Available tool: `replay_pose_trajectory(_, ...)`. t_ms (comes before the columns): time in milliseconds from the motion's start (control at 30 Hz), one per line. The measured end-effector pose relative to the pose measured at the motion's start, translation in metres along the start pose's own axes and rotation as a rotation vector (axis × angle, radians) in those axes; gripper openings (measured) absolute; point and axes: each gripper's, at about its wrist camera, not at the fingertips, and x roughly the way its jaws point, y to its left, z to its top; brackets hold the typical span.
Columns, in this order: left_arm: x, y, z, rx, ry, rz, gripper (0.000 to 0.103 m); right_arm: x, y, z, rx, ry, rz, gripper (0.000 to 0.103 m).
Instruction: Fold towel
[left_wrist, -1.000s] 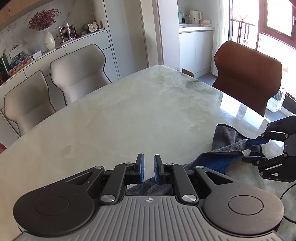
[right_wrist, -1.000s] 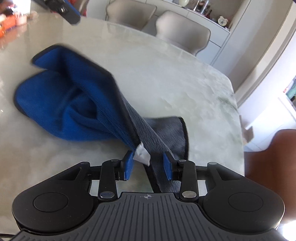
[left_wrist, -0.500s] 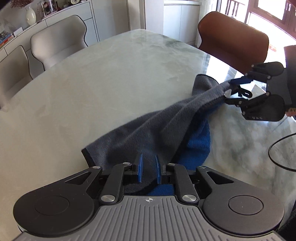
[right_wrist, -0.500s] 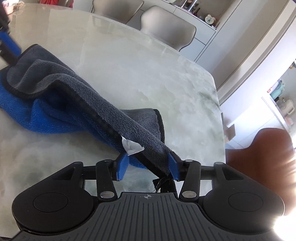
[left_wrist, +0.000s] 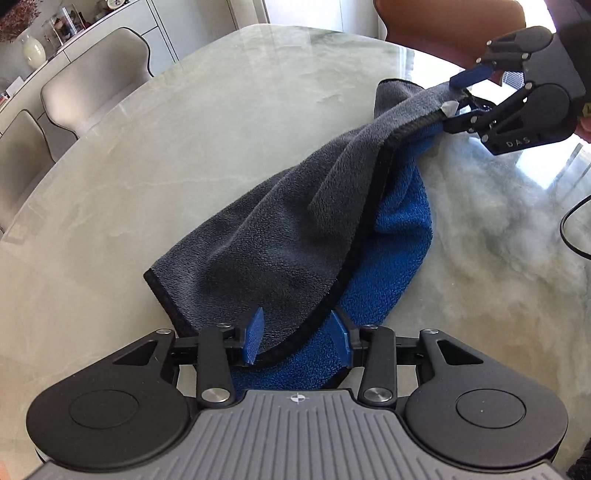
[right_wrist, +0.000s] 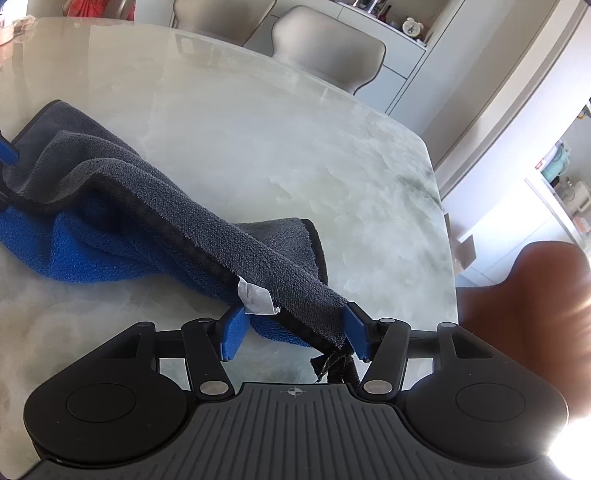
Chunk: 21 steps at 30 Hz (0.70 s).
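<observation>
A towel (left_wrist: 288, 229), grey on one face and blue on the other with a black hem, lies bunched on the marble table (left_wrist: 184, 140). It also shows in the right wrist view (right_wrist: 155, 199). My left gripper (left_wrist: 297, 338) is open, its blue pads apart around the towel's near hem. My right gripper (right_wrist: 293, 330) is open too, with the towel's other corner and its white label (right_wrist: 255, 297) lying loosely between the pads. In the left wrist view the right gripper (left_wrist: 458, 98) stands at the towel's far right end.
Two beige chairs (left_wrist: 92, 85) stand along the far left side of the table. A brown chair (right_wrist: 524, 291) stands at the table's end. A black cable (left_wrist: 572, 229) lies at the right edge. A sideboard with a vase (left_wrist: 31, 51) is behind.
Both grippers have opened wider. The left gripper was shut on the towel's hem and its pads now stand apart. The towel has sagged lower onto the table.
</observation>
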Motion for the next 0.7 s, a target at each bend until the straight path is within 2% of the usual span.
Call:
replay_pose_trajectory(100, 0.002, 0.0, 0.001, -0.011, -0.002, 0.004, 0.044, 0.0, -0.003, 0.0, 0.024, 0.001, 0.007, 0.057)
replay_pose_trajectory(200, 0.005, 0.005, 0.005, -0.049, 0.025, 0.006, 0.052, 0.0, -0.006, 0.0, 0.059, 0.006, 0.019, 0.057)
replay_pose_trajectory(267, 0.005, 0.008, 0.006, -0.066, 0.038, 0.007, 0.054, 0.002, -0.009, 0.0, 0.087, 0.019, 0.023, 0.061)
replay_pose_trajectory(300, 0.006, 0.008, 0.007, -0.074, 0.043, 0.008, 0.057, 0.003, -0.01, 0.0, 0.103, 0.031, 0.027, 0.064)
replay_pose_trajectory(467, 0.006, 0.008, 0.007, -0.108, 0.058, 0.079, 0.081, 0.01, -0.021, 0.002, 0.194, 0.081, 0.063, 0.066)
replay_pose_trajectory(533, 0.006, 0.009, 0.005, -0.11, 0.057, 0.105, 0.091, 0.012, -0.021, 0.001, 0.188, 0.085, 0.074, 0.066)
replay_pose_trajectory(700, 0.007, 0.018, 0.002, -0.16, 0.066, 0.094, 0.093, 0.01, -0.01, -0.005, 0.12, 0.042, 0.037, 0.069)
